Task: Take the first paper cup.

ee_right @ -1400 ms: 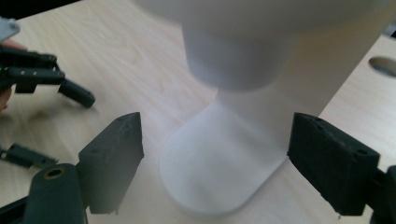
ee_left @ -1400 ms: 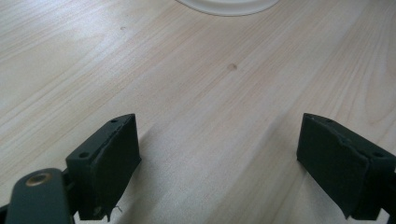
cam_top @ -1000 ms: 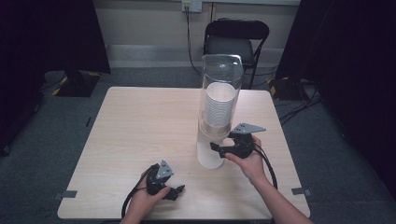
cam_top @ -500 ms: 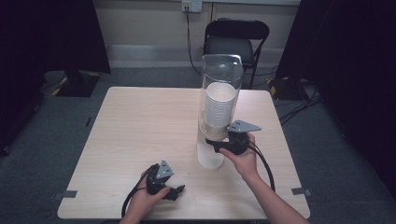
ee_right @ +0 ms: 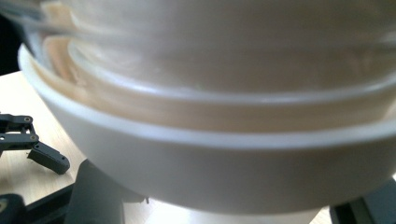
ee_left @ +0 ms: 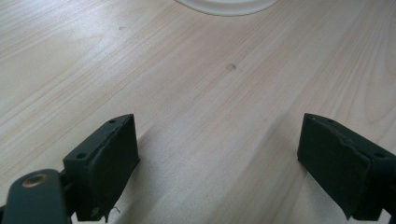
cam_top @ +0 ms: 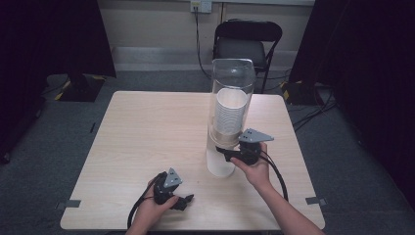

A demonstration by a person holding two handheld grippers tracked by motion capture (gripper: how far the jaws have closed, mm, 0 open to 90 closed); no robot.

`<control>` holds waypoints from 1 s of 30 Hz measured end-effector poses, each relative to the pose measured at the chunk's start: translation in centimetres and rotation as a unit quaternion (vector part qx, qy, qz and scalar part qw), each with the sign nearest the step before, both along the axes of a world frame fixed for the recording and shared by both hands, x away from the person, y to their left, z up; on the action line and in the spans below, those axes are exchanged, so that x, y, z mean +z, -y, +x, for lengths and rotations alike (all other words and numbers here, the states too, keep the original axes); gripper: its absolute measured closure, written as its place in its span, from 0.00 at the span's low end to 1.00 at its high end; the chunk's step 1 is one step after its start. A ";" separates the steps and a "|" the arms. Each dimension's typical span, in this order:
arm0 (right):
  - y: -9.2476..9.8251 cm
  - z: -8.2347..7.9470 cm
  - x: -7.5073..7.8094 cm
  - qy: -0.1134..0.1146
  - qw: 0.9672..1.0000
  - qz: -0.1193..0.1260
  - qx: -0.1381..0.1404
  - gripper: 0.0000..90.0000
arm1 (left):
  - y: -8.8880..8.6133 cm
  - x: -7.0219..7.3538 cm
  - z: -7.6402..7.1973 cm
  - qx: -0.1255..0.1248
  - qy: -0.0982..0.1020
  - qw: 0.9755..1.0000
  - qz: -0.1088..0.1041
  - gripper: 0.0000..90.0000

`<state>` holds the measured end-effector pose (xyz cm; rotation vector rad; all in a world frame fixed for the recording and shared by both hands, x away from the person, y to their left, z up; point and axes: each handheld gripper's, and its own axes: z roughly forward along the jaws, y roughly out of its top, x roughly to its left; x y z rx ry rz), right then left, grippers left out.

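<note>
A tall clear tube (cam_top: 232, 83) stands on the wooden table (cam_top: 147, 137) with a stack of white cups (cam_top: 230, 115) inside. The lowest white cup (cam_top: 219, 165) sticks out under the tube. My right gripper (cam_top: 222, 152) reaches in from the right, level with that cup. In the right gripper view the cup (ee_right: 224, 177) sits between the jaws, which have just been closing and are shut on it. My left gripper (cam_top: 185, 200) rests at the table's front. Its jaws (ee_left: 217, 163) are wide open over bare wood, nothing between them.
A black folding chair (cam_top: 247, 44) stands behind the table's far edge. Cables (cam_top: 313, 117) lie on the floor at the right. The left gripper's jaws (ee_right: 28, 140) show at the left of the right gripper view. A white round edge (ee_left: 229, 4) lies ahead of the left gripper.
My right gripper has moved left, in against the foot of the tube, and its jaws have closed around the lowest cup. The left hand has stayed put.
</note>
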<state>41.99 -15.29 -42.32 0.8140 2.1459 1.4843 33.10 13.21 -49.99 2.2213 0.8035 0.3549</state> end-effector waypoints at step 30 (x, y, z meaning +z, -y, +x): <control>1.7 -1.5 -5.5 -0.083 0.993 -0.087 0.011 0.40 | 0.1 0.0 0.0 -0.002 -0.004 1.000 0.001 0.11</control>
